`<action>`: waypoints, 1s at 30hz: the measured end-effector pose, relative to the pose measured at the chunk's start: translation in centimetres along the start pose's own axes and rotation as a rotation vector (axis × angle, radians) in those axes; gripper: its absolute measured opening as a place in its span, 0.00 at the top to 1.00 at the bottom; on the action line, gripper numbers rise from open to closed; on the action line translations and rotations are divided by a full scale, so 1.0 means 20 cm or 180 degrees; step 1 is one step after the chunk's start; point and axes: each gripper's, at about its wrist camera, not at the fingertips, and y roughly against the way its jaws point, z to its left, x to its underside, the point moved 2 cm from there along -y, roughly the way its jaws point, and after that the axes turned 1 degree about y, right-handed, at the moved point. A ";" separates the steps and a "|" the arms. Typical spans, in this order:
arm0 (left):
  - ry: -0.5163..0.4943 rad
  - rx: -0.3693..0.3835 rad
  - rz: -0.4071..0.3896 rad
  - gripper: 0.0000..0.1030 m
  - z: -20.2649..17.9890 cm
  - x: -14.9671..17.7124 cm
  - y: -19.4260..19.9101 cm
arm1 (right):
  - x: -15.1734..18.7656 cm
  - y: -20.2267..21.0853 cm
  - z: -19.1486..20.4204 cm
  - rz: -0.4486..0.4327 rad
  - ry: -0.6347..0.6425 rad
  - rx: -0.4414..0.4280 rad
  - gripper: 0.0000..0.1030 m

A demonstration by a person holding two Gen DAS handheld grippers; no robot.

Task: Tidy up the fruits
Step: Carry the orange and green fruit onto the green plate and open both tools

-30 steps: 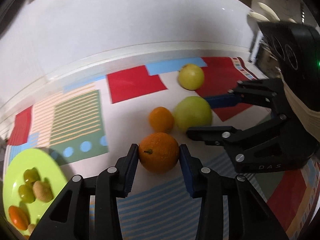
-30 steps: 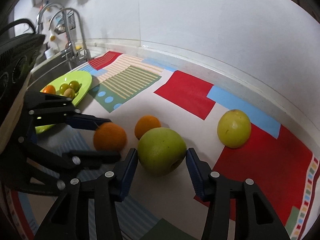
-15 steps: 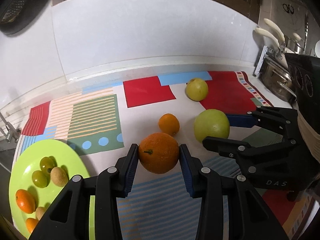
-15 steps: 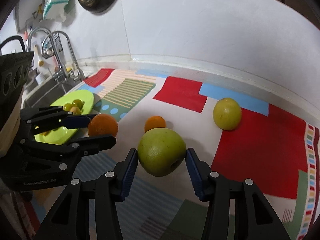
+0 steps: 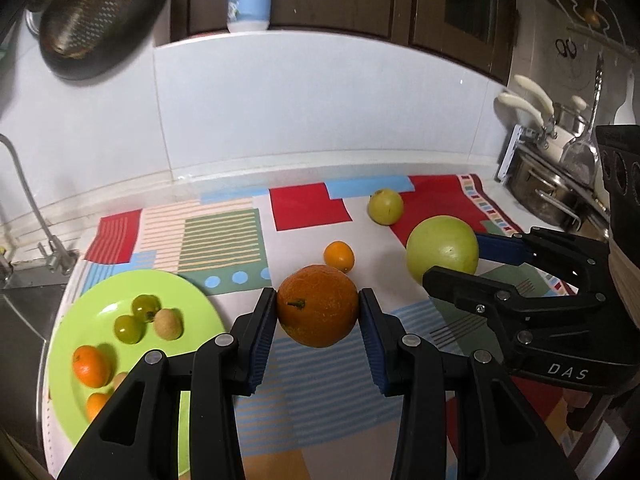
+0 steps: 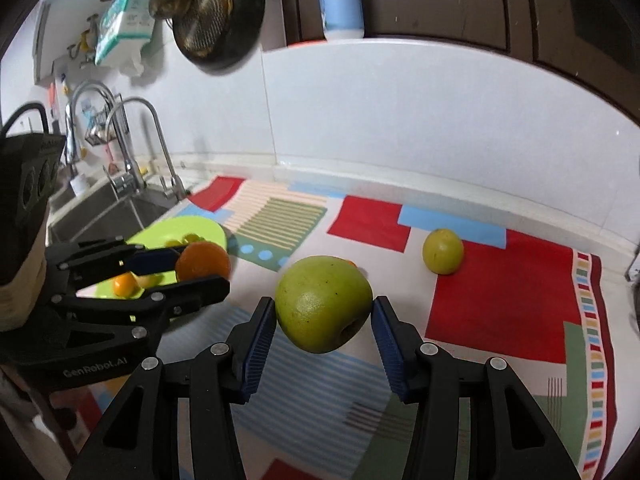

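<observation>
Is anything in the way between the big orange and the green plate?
Nothing visible blocks it. The left gripper holds the big orange in the air, and the green plate lies to its left with only bare mat between. The small fruits already on the plate leave open room near its rim.

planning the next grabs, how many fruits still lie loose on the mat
2: a small orange mid-mat and a yellow-green fruit near the back. None seem hidden; the grippers hold two others.

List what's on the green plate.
The green plate holds two green fruits, a tan one and small oranges. The left tongs cover its near edge.
</observation>
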 end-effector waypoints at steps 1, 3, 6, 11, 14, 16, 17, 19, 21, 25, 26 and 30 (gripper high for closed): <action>0.0002 -0.0007 -0.0019 0.61 0.00 0.00 0.03 | -0.01 0.02 0.01 -0.0024 -0.0002 0.0011 0.51; 0.0009 -0.0025 -0.0067 0.61 0.01 0.01 0.08 | -0.01 0.06 0.04 -0.0074 -0.0019 0.0033 0.51; 0.0021 -0.0048 -0.0151 0.61 0.02 0.02 0.16 | -0.02 0.11 0.09 -0.0137 -0.0036 0.0053 0.51; 0.0058 -0.0074 -0.0242 0.61 0.04 0.05 0.28 | -0.02 0.19 0.16 -0.0226 -0.0055 0.0052 0.51; 0.0063 -0.0113 -0.0295 0.61 0.06 0.06 0.34 | -0.02 0.23 0.21 -0.0275 -0.0058 0.0043 0.51; 0.0060 -0.0130 -0.0326 0.61 0.07 0.07 0.38 | -0.03 0.25 0.24 -0.0306 -0.0063 0.0023 0.51; 0.0060 -0.0137 -0.0339 0.61 0.08 0.08 0.39 | -0.03 0.26 0.26 -0.0317 -0.0057 0.0013 0.51; 0.0064 -0.0149 -0.0367 0.61 0.10 0.09 0.43 | -0.03 0.28 0.29 -0.0349 -0.0049 0.0000 0.51; 0.0064 -0.0161 -0.0387 0.61 0.11 0.09 0.46 | -0.04 0.30 0.33 -0.0377 -0.0044 -0.0018 0.51; 0.0079 -0.0179 -0.0410 0.61 0.17 0.12 0.53 | -0.05 0.31 0.40 -0.0417 -0.0036 -0.0039 0.51; 0.0083 -0.0184 -0.0414 0.61 0.18 0.12 0.54 | -0.05 0.31 0.43 -0.0427 -0.0030 -0.0044 0.51; 0.0092 -0.0219 -0.0422 0.61 0.25 0.15 0.59 | -0.06 0.31 0.50 -0.0456 -0.0018 -0.0064 0.51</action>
